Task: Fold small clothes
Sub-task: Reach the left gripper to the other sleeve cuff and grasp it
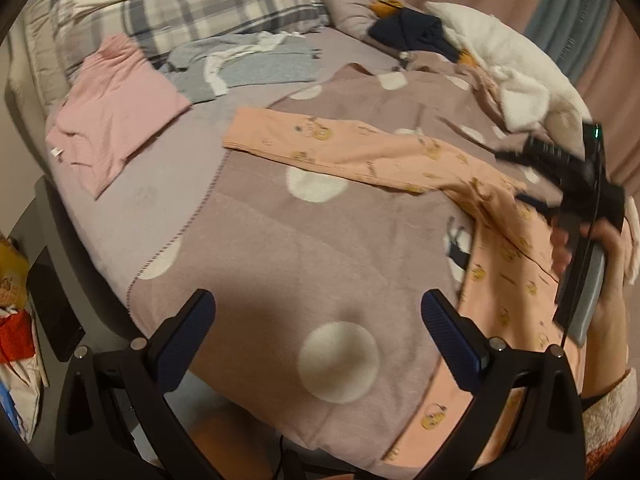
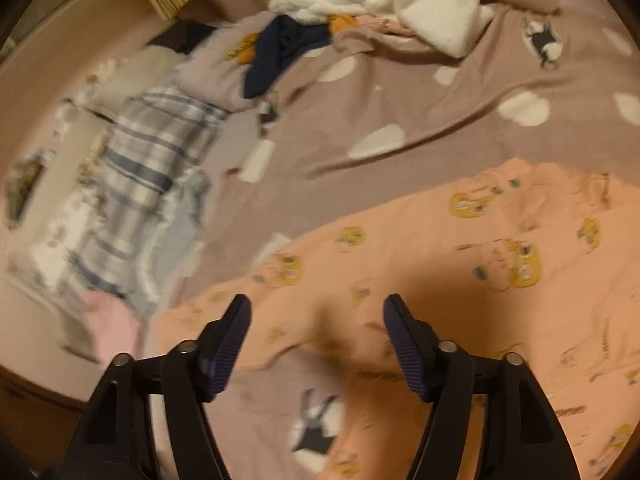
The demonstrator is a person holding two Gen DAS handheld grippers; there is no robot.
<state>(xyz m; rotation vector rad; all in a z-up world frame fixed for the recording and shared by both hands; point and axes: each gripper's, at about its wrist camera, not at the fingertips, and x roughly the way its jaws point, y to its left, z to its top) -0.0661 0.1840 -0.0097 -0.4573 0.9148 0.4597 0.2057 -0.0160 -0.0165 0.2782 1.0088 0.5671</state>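
The peach pajamas [image 1: 400, 156] lie spread on the dotted blanket [image 1: 280, 248]. The left gripper [image 1: 316, 320] is wide open and holds nothing. The right gripper [image 2: 316, 332] is open above the pajamas, holding nothing.

No lettering, label or number is legible anywhere on the bed; the small prints on the clothes are too blurred.

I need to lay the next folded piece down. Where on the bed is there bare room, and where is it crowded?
Free: the dotted blanket between the left gripper and the peach printed garment, and the lilac sheet between that garment and the pink top. Crowded: the far end, with grey clothes, a navy garment and a white fleece.
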